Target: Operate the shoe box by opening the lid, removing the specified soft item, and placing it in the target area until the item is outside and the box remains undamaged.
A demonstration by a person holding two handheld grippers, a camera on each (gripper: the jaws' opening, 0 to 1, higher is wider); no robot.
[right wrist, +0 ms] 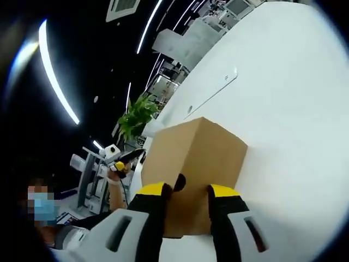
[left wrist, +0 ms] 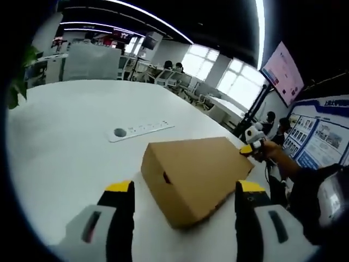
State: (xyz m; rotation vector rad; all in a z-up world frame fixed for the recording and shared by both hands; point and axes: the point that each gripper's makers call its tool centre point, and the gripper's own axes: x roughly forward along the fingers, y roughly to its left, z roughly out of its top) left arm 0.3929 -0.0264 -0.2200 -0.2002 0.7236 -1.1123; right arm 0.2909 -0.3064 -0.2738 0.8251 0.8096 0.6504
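Observation:
A closed brown cardboard shoe box [left wrist: 191, 174] lies on the white table [left wrist: 65, 142], with a small hand hole in the end wall facing me. My left gripper [left wrist: 185, 190] is open wide just short of that end, with nothing between the jaws. My right gripper [left wrist: 252, 146], held by a hand, is at the box's far right corner. In the right gripper view, the box [right wrist: 199, 153] is right in front of my right gripper [right wrist: 188, 191]. Its jaws stand a narrow gap apart against the near end wall and its hand hole. I cannot tell whether they touch the box. The left gripper [right wrist: 117, 158] appears beyond the box's left side.
A white power strip [left wrist: 139, 131] lies on the table beyond the box, also seen as the power strip [right wrist: 210, 93]. A green plant [right wrist: 136, 117] stands past the table's edge. Desks, chairs, people, a screen [left wrist: 283, 71] and posters surround the table.

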